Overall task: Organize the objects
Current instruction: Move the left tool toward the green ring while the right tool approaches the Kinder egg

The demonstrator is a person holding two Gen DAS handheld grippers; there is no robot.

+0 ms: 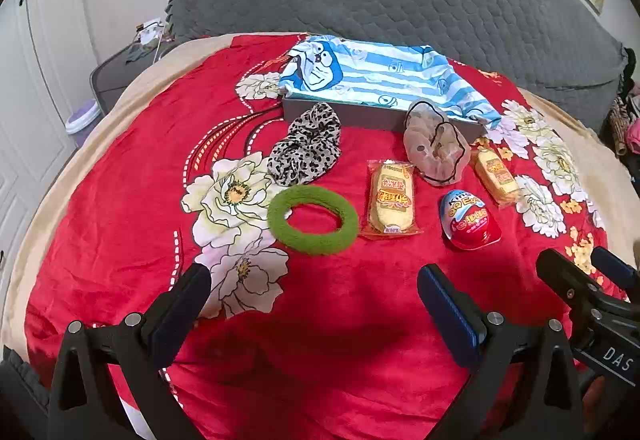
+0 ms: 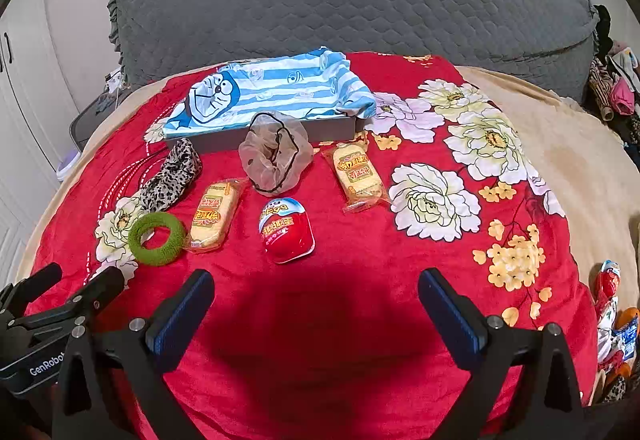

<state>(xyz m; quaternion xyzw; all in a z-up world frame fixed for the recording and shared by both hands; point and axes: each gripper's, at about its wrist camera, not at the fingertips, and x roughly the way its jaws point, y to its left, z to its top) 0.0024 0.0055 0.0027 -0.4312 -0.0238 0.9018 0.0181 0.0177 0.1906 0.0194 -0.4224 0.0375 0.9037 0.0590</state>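
**Nothing picked yet — six loose items ahead of both sets of fingers**

Six items on the red blanket (image 1: 344,320), all ahead of the fingertips, none touched:
- Chocolate egg (image 2: 286,230): nearest, just beyond the right gripper (image 2: 316,304), roughly centred between its fingers.
- Green ring (image 1: 313,220): just beyond the left gripper (image 1: 314,296), about centred between its fingers.
- Snack pack (image 1: 391,197): next to the ring, toward the left gripper's right finger.
- Second snack pack (image 2: 358,173): farther out, past the egg, toward the right finger side.
- Leopard scrunchie (image 1: 304,145) and sheer scrunchie (image 2: 276,153): farthest out, close against the front wall of the grey tray (image 2: 328,129).
- Tray lined with striped cartoon cloth (image 2: 276,89), nothing else seen inside.

Both grippers spread wide, empty, angled down at the blanket.

Likely step: first pick, tray as probable drop point (judgement only).

Tips:
- Take nearest items first, one per side: egg right, ring left.
- Straddle egg across its narrow width; glossy shell may slip, so close low on it.
- Pinch one side of the ring's band, not across the hole.
- Avoid digging tips into the soft blanket.
- Grip packs across short side; wrapper may crumple.
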